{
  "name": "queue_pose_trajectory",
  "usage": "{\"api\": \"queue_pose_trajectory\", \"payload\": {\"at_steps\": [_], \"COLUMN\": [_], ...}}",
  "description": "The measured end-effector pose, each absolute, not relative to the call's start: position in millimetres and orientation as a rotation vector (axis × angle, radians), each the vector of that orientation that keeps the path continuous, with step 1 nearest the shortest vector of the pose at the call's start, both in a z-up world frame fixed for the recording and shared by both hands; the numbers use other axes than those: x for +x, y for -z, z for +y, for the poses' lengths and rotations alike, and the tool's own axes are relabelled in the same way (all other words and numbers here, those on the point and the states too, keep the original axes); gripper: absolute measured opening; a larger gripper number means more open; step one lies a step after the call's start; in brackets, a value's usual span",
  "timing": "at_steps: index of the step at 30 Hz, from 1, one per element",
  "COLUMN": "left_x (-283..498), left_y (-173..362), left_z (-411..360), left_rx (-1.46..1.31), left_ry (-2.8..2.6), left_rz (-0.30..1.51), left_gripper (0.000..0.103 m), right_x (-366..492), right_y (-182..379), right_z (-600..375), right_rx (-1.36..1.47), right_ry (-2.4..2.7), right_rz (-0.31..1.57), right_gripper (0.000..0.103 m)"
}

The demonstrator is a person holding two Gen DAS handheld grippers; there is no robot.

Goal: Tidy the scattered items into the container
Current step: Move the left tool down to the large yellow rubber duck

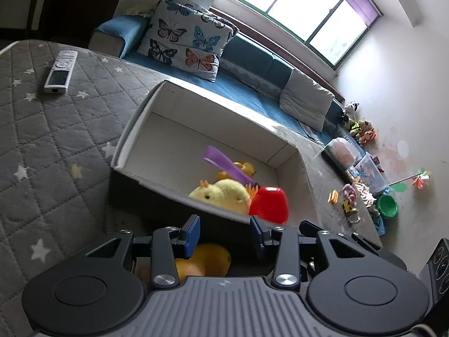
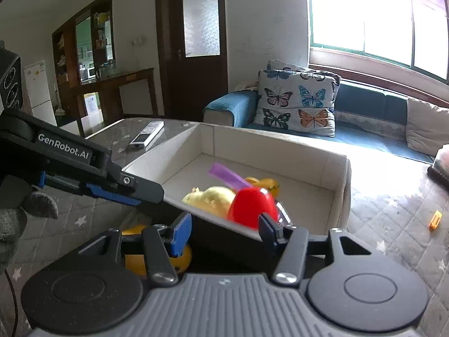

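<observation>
just red scoop (image 2: 249, 206) — purple-handled, glossy

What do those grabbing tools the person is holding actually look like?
Each tool is matte black plastic with a ribbed grey top plate, two round black discs, silver screws and slim black linkage bars. The left tool and the right tool both end in flat blue-padded fingers. White "GenRobot.AI" lettering marks the left tool's side. A grey knitted glove covers the hand.
</observation>
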State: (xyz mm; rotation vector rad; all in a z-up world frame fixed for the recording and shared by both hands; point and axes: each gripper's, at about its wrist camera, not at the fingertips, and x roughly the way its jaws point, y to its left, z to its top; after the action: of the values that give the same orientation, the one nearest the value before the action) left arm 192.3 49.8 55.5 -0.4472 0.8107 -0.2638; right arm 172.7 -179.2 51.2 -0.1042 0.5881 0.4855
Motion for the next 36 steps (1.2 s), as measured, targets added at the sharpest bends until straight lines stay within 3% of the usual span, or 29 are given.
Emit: {"api": "queue_pose_trajectory", "payload": {"at_steps": [36], "left_x": [143], "left_y": [-28], "left_z": [51], "left_rx": [-0.164], "left_ry": [0.203], "left_rz": [0.821], "left_gripper": [0.042], "right_x": [156], "right_y": [-7], "right_z": [-143], "right_rx": [-0.164], "right_ry": [-0.582], "right_rz": [0.709], "right_gripper": [0.060]}}
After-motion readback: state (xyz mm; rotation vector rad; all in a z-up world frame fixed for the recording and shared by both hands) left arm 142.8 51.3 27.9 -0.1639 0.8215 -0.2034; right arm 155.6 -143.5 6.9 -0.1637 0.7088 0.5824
